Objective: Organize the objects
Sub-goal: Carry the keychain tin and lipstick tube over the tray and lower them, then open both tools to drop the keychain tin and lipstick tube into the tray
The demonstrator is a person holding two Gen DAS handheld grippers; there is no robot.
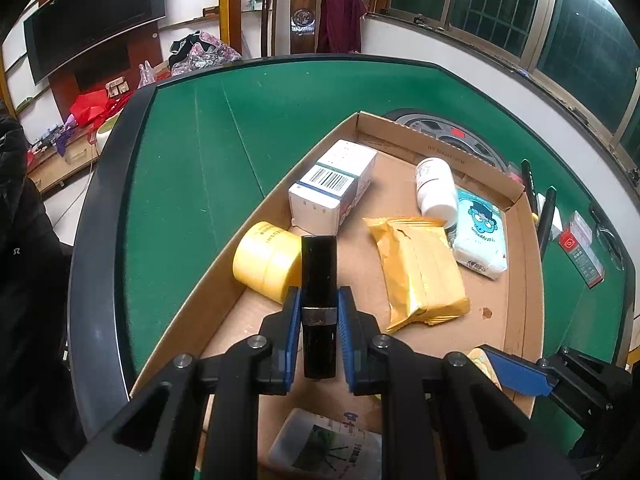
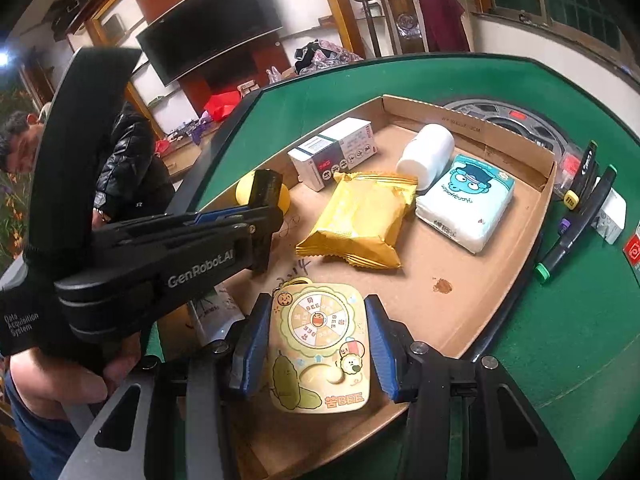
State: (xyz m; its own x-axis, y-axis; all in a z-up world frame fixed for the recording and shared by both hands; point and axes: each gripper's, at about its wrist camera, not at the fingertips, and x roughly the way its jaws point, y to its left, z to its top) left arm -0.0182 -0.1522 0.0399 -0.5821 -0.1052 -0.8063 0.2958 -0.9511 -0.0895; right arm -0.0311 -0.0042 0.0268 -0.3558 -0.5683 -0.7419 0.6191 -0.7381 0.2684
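Green felt covers the table (image 1: pixel 208 152), and on it sits a shallow cardboard tray (image 1: pixel 520 280) with the action right over it. The left gripper (image 1: pixel 319 312) has its blue pads clamped tight on a black tube (image 1: pixel 319 280) with a dull metal band, held upright above the tray's near corner. The right gripper (image 2: pixel 316 344) is closed on a flat cartoon card (image 2: pixel 318 344) printed "BEE" around a spinner wheel and "苦BEE" at the bottom, just over the tray floor.

Inside the tray: a roll of yellow tape (image 1: pixel 266 258) against the left wall, a white carton with a barcode (image 1: pixel 332 184), a gold foil packet (image 1: pixel 416 268), a white bottle (image 1: pixel 436 188) lying on its side, and a tissue pack (image 1: pixel 478 232) with a blue cartoon face, touching the bottle. A brown stain marks the cardboard near the right wall.

The right wrist view shows the left gripper from the side, its body reading "GenRobot.AI", with "Data Acquisition System" on the strap, and the person's dark puffy jacket (image 2: pixel 128 160) behind it. That view also catches marker pens (image 2: pixel 576 216) on the felt just outside the tray. The left wrist view alone shows a clear packet with a green picture (image 1: pixel 328 444) lying under the gripper. Behind the table stand a dark television (image 1: pixel 96 16), a wooden chair (image 1: pixel 304 16) draped with a maroon cloth, and barred windows.
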